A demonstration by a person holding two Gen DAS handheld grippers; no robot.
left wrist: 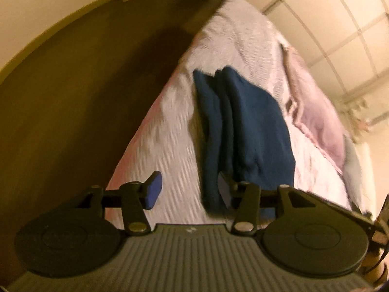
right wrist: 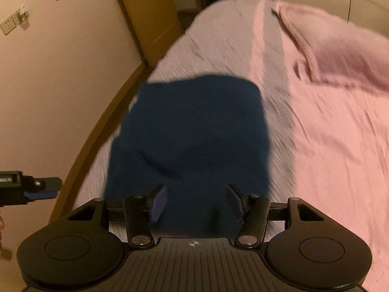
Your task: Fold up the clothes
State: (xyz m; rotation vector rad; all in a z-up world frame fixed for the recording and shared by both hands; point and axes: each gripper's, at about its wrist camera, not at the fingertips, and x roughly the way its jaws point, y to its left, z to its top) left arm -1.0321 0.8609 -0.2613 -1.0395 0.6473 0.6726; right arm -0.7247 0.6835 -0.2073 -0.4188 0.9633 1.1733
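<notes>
The folded garment is plain dark blue. The bedspread is pale lilac-white with a ribbed weave, the blanket soft pink. Both grippers are black with blue pads.

A home bedroom: ahead of the right gripper stretches a bed under a pale ribbed bedspread, with a rumpled pink blanket to its right. Left of it stand a cream wall with switch plates and a wooden door.
</notes>
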